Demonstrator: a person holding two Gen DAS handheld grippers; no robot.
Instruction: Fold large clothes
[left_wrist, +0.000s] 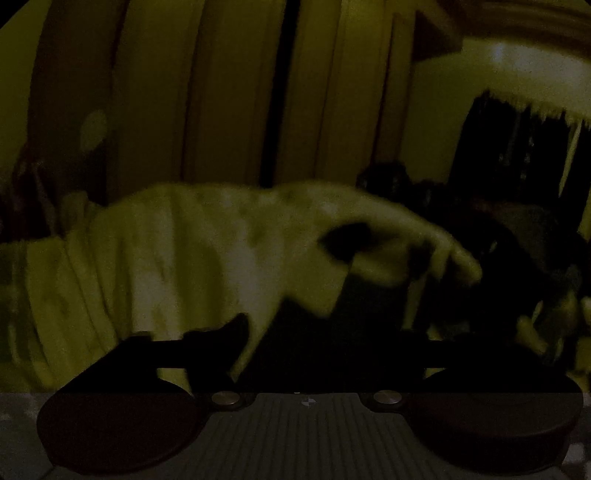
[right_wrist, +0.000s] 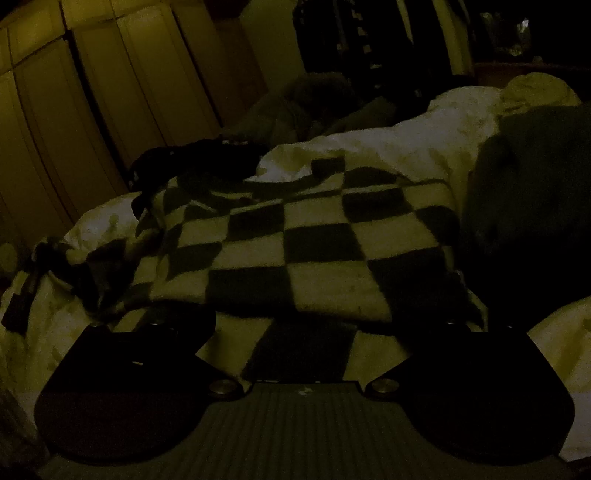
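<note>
A: While the checkered garment (right_wrist: 295, 251) lies spread on the white bedding (right_wrist: 406, 147), the right gripper (right_wrist: 299, 332) gapes wide over its near edge, clamping nothing.
B: Left gripper (left_wrist: 295, 350) too, fully spread, empty.

fuzzy knit checkered garment (right_wrist: 295, 254), smooth wardrobe doors (right_wrist: 110, 110)
</note>
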